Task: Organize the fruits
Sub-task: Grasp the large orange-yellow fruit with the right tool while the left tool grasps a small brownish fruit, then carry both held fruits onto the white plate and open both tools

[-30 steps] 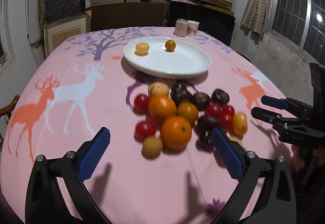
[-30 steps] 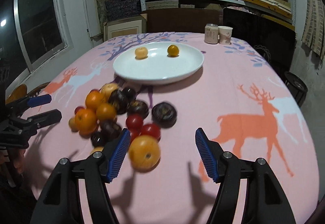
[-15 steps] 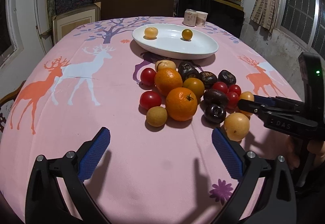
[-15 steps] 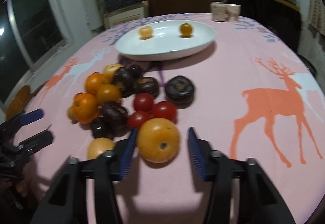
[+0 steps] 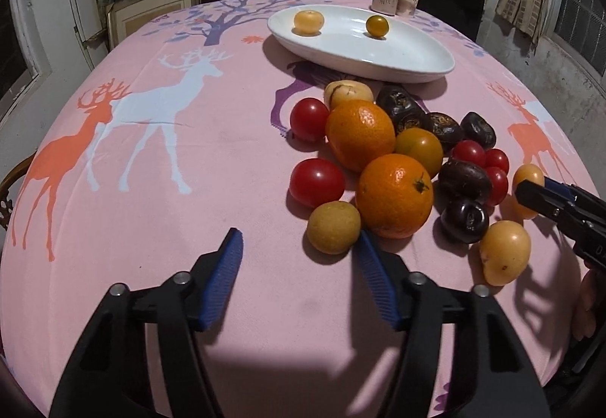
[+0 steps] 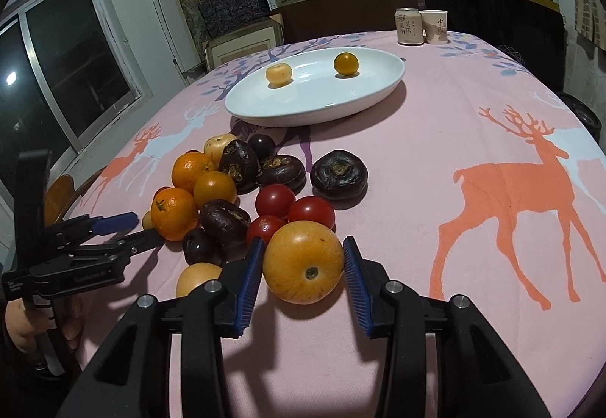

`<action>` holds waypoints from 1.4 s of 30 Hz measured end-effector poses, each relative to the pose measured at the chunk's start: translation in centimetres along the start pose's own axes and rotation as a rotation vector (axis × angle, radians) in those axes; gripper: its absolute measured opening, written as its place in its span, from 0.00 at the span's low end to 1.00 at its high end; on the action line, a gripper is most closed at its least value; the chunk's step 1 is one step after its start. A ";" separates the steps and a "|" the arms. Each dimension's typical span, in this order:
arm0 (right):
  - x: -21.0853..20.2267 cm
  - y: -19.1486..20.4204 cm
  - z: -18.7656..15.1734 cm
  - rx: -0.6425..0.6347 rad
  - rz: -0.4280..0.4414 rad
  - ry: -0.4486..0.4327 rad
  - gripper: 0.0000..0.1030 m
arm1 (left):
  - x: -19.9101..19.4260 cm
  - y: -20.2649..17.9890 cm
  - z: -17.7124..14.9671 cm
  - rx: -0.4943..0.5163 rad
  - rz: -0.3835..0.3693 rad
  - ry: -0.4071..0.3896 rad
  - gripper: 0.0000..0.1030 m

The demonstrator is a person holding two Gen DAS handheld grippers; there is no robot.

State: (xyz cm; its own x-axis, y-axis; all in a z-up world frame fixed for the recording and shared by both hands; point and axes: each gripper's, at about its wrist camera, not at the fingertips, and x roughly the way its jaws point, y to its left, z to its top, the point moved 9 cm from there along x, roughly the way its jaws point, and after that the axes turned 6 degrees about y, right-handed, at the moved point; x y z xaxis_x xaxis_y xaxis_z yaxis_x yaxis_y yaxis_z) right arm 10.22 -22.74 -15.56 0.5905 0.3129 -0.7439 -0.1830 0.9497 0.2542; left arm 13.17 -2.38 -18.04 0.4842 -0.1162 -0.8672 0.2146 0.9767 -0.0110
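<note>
My pink deer-print tablecloth fills both views, and toward its far side sits the white oval plate, already carrying two small fruits: a pale yellow one and a small orange one. Nearer me lies the heap of loose fruit, oranges, red tomatoes and dark wrinkled ones crowded together and touching.

My right gripper has its blue pads pressed against both sides of a big yellow-orange fruit at the near edge of the heap; it looks pinched but is not yet lifted clear of the cloth, as far as I can tell. My left gripper has just been narrowing, though its jaws stand half spread with nothing between them; the small tan fruit sits just off its right-hand pad.

I judge the pick is in hand. Next I should lift the right fruit straight up, clear of the tomatoes touching it, and carry it to the plate.
</note>
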 end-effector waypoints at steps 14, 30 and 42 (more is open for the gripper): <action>-0.1 0.0 0.0 0.007 0.005 -0.003 0.41 | -0.3 -1.6 0.6 0.043 -0.073 -0.034 0.25; -0.8 0.1 0.4 0.009 0.040 -0.046 0.41 | -4.3 -1.0 0.3 0.019 -0.069 -0.168 0.25; -4.6 0.4 4.5 0.006 0.055 -0.093 0.41 | -8.0 -1.6 5.9 0.058 -0.086 -0.264 0.25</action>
State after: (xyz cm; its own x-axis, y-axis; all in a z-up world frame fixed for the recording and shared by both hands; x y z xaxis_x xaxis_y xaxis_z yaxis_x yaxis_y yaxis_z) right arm 10.94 -23.87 -9.25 0.6501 0.3619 -0.6681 -0.2128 0.9308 0.2971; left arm 13.89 -4.12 -8.13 0.6646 -0.2487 -0.7046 0.3093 0.9500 -0.0436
